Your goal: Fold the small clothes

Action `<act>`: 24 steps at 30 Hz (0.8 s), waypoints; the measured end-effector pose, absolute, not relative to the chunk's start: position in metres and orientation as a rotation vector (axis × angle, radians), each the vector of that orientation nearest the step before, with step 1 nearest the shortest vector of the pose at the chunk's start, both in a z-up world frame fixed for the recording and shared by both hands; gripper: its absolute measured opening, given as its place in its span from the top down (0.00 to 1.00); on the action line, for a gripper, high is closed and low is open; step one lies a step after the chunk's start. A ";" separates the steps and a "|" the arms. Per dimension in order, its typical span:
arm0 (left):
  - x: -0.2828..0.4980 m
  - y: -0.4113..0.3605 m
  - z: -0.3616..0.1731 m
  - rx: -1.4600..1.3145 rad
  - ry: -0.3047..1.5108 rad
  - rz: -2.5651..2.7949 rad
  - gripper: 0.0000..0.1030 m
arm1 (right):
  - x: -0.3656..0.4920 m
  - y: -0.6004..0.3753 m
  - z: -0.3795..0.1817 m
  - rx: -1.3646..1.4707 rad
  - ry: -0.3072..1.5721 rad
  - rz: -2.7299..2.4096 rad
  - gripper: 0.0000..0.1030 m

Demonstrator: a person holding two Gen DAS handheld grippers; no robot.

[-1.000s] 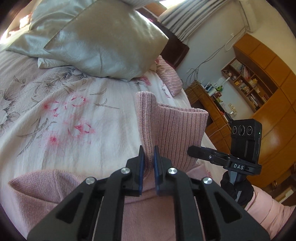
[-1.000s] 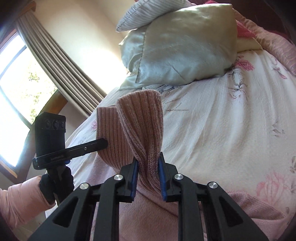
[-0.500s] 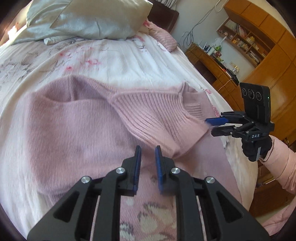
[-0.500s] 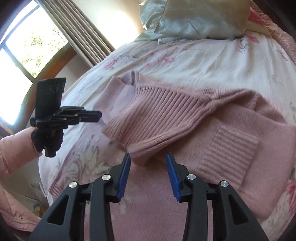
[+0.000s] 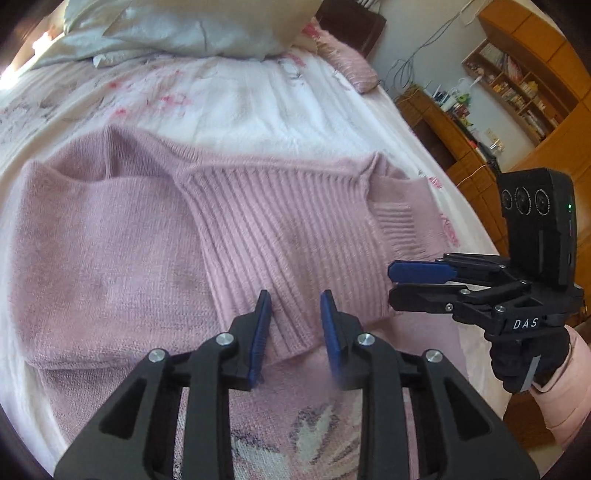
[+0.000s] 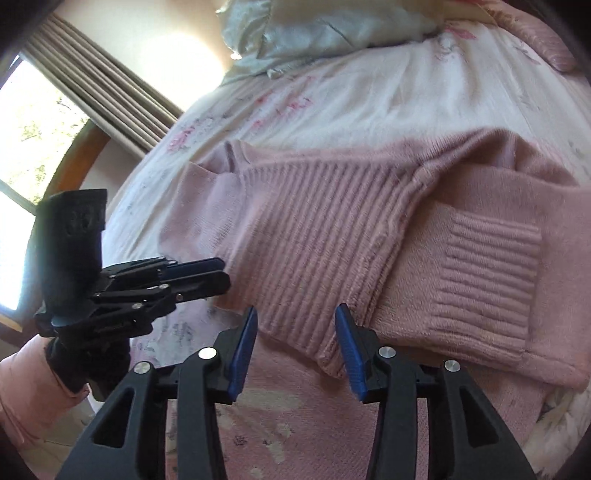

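A pink knit sweater (image 5: pixel 110 258) lies flat on the bed, its ribbed band (image 5: pixel 280 229) folded over the middle. A ribbed cuff (image 5: pixel 395 221) rests on the right side. My left gripper (image 5: pixel 295 299) is open just above the near edge of the ribbed band, holding nothing. My right gripper (image 6: pixel 297 314) is open too, over that same edge (image 6: pixel 314 258), with the cuff (image 6: pixel 491 266) to its right. Each gripper shows in the other's view: the right one (image 5: pixel 417 280) at the sweater's right edge, the left one (image 6: pixel 218 273) at its left edge.
The floral bedspread (image 5: pixel 240 99) stretches beyond the sweater to silvery pillows (image 5: pixel 177 26) and a pink striped pillow (image 5: pixel 351 62). Wooden shelves and cabinets (image 5: pixel 517 85) stand past the bed's right side. A curtained window (image 6: pixel 92 85) is on the left. Flower-patterned pink fabric (image 5: pixel 295 435) lies nearest.
A second ago both grippers held the ribbed band raised. It now lies folded on the sweater, both grippers have let go, and the left has opened wider.
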State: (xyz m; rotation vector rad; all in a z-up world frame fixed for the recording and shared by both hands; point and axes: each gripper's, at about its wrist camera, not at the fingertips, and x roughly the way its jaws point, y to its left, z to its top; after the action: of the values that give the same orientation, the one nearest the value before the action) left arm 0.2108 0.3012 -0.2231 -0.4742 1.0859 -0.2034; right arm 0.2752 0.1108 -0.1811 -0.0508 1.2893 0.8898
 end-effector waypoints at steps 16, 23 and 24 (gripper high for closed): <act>0.089 0.307 -0.161 -0.470 1.062 -0.056 0.49 | 0.169 0.028 -0.127 0.089 1.208 0.790 0.45; -0.048 0.322 -0.158 -0.577 1.187 0.111 0.38 | 0.059 -0.049 -0.120 0.141 1.325 0.653 0.34; -0.063 0.325 -0.160 -0.587 1.199 0.135 0.37 | 0.050 -0.060 -0.123 0.160 1.346 0.632 0.34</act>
State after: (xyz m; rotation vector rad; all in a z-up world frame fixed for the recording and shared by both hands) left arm -0.0631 0.3248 -0.1597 -0.5866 1.1989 0.1354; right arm 0.0498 -0.0600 -0.1232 0.1601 1.3463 0.6321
